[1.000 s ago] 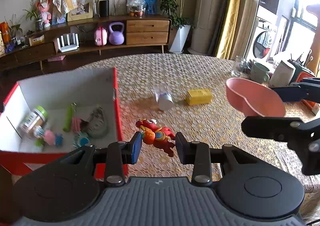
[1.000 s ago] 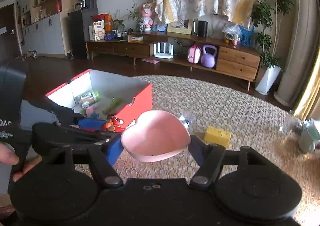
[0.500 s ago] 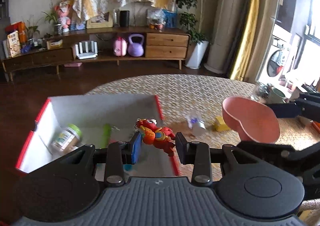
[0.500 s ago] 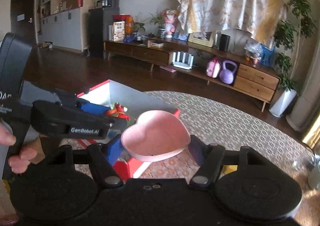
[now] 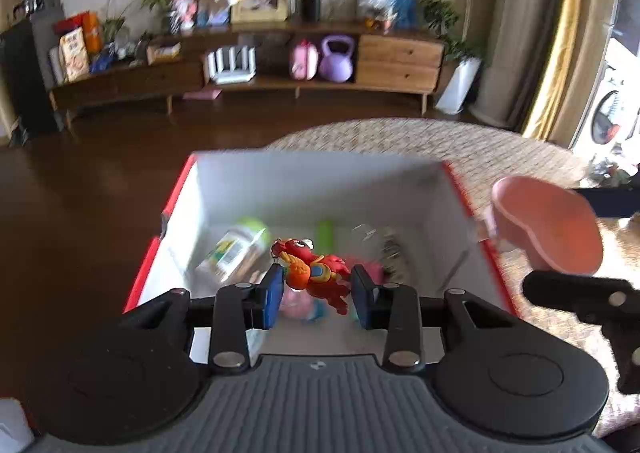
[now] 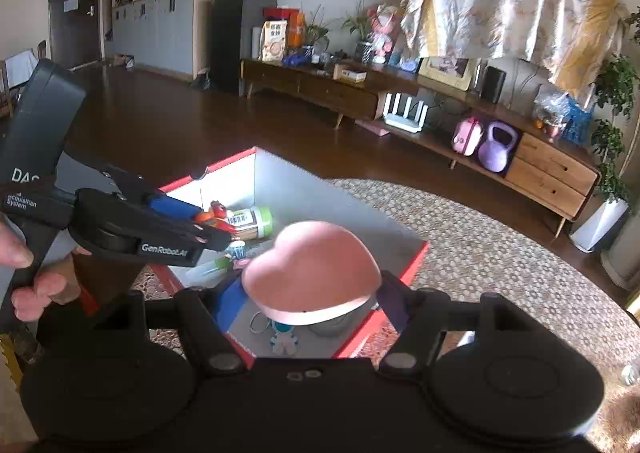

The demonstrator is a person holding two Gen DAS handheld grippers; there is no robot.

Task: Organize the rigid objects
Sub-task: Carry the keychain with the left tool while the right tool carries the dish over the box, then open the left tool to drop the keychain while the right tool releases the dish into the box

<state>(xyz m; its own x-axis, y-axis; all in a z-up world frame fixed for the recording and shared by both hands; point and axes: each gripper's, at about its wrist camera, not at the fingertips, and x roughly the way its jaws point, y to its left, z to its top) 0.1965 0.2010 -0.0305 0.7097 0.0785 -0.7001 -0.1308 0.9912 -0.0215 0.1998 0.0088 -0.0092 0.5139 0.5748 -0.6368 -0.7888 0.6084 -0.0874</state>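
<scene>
My left gripper is shut on a red and orange toy figure and holds it above the open red box with white inner walls. The left gripper also shows in the right wrist view, over the box. My right gripper is shut on a pink heart-shaped bowl and holds it above the box's near right part. The bowl also shows in the left wrist view, just right of the box's right wall.
In the box lie a green-lidded jar, a green stick, a small white and blue figure and other small items. The box stands on a woven tablecloth. A wooden sideboard stands across the dark floor.
Both grippers have moved left from over the table to above the box, each still holding its object. The cup and yellow block on the table have left view.
</scene>
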